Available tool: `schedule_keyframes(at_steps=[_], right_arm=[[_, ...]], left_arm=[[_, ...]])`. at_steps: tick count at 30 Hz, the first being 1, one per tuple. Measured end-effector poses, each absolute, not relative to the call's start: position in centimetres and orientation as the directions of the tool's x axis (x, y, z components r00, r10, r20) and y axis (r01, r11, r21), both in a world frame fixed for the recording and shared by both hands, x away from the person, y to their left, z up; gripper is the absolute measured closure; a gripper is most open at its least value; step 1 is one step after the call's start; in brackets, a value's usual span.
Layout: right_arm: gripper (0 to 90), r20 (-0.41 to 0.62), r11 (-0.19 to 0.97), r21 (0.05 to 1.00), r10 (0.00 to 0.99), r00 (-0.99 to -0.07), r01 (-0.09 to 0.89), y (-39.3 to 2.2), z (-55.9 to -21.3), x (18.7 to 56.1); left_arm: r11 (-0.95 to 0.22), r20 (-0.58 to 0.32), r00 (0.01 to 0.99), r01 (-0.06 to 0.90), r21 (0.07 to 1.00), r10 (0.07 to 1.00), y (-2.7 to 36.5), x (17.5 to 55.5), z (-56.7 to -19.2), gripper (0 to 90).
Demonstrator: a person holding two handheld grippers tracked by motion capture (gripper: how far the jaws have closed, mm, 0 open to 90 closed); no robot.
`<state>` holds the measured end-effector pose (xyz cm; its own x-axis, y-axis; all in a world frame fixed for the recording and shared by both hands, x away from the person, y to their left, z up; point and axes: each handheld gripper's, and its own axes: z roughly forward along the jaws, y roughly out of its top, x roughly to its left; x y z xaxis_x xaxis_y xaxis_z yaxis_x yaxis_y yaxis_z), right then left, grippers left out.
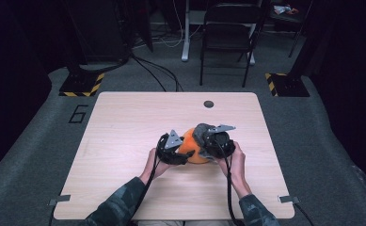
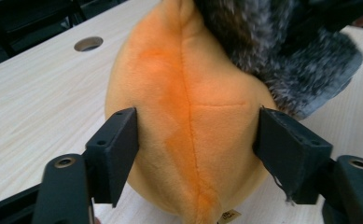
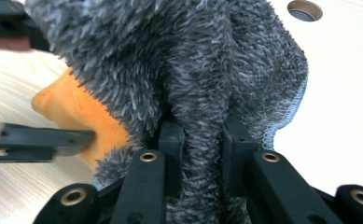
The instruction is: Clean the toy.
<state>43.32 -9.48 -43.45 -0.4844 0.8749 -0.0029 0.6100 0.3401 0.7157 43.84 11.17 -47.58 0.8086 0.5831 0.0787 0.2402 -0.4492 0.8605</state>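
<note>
Right claw [image 3: 200, 140] pinches grey fuzzy cloth [image 3: 184, 60] draped over orange plush [image 2: 188, 121], flanked by spread left claw [image 2: 195, 144].

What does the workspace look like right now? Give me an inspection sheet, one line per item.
Surface: light wooden table with a round hole near its far edge.
Job's things: orange plush toy on the table; fuzzy grey cloth draped over its top.
Clutter: nothing seen.
Grippers: left gripper open, jaws flanking the plush; right gripper shut on a fold of the cloth.
Cables: a black cable trails from each gripper toward the person.
Surroundings: grey carpet, folding chair, striped stand bases.
</note>
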Motion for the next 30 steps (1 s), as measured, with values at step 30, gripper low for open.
schedule_keyframes(at_steps=[30], right_arm=[[65.8, -0.015, 0.094, 0.575, 0.994, -0.105, 0.813, -21.5, -48.2, 45.4]], left_arm=[[-0.255, -0.130, 0.745, 0.380, 0.889, 0.654, 13.8, 45.1, -48.4, 69.6]])
